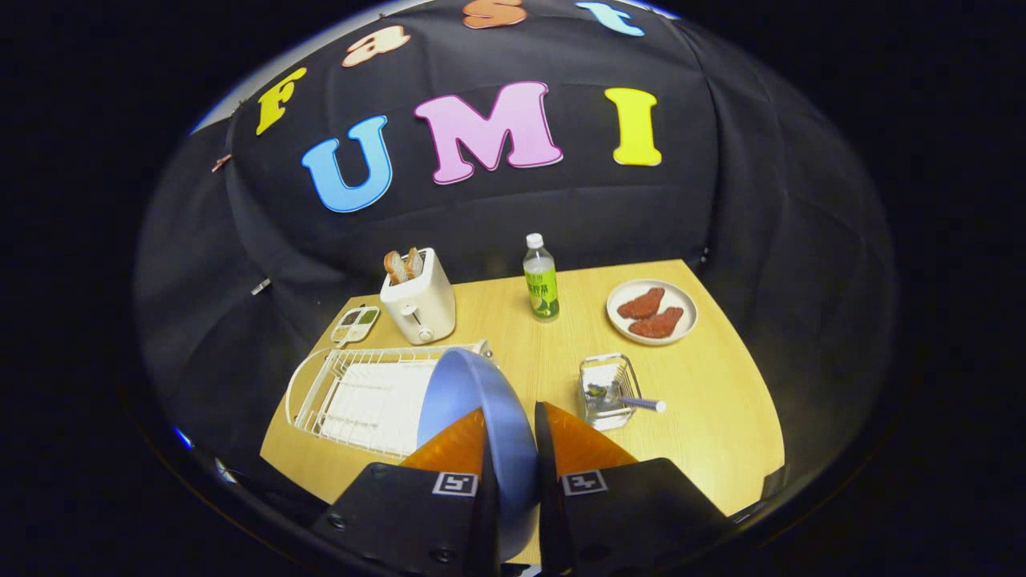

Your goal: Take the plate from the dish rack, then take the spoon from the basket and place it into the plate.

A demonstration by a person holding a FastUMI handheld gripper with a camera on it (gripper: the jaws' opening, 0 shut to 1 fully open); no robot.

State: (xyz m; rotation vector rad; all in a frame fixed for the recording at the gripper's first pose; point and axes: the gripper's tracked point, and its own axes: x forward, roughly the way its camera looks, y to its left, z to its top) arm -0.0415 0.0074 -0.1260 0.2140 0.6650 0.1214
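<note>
Plate (473, 409), blue, sits low in the frame's centre, pinched on edge between the tongs (510, 433), beside the white dish rack (361, 393); spoon (633, 402) lies in the clear basket (609, 389), right of centre.

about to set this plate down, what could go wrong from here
The hand-held gripper pinches the blue plate by its rim only, so the plate may swivel or slip. The plate hangs beside the dish rack and could clip its wire edge. The spoon juts from the basket; a low swing might knock it.
</note>
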